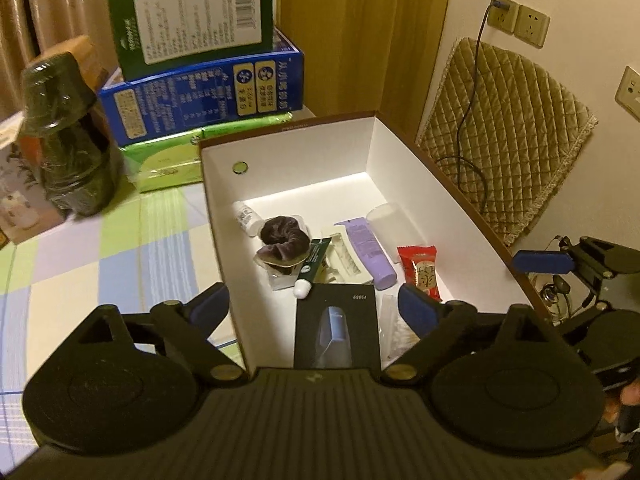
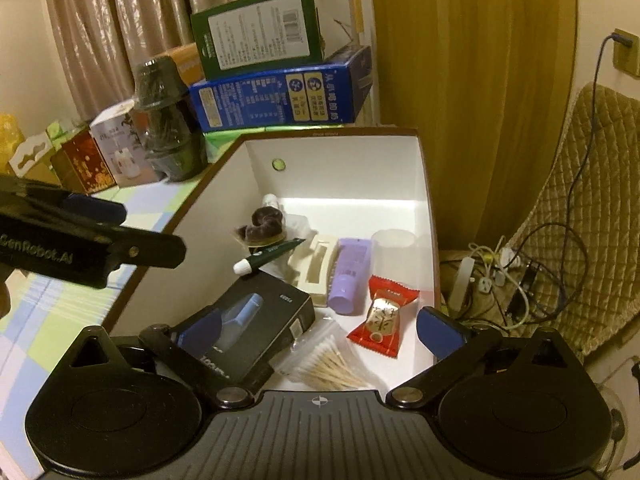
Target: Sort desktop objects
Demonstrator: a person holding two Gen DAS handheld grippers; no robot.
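A white cardboard box (image 1: 304, 160) (image 2: 352, 168) stands open on the checked cloth. Inside lie a dark scrunchie (image 1: 284, 238) (image 2: 264, 226), a green tube (image 1: 316, 264) (image 2: 272, 256), a purple tube (image 1: 370, 250) (image 2: 348, 276), a red sweet packet (image 1: 422, 272) (image 2: 384, 316), a black carton (image 1: 336, 326) (image 2: 260, 324) and a bag of cotton swabs (image 2: 332, 364). My left gripper (image 1: 314, 306) hangs open over the box's near left wall, nothing between its pads. Over the near end of the box my right gripper (image 2: 320, 330) is open too, above the carton and swabs, holding nothing.
Behind the box, a green carton (image 1: 192, 20) sits on a blue carton (image 1: 200, 92). A wrapped dark bottle (image 1: 64, 136) and small gift boxes (image 2: 100, 156) stand at the left. Right of the table are a quilted chair (image 1: 504, 132) and a tangle of cables (image 2: 504, 276).
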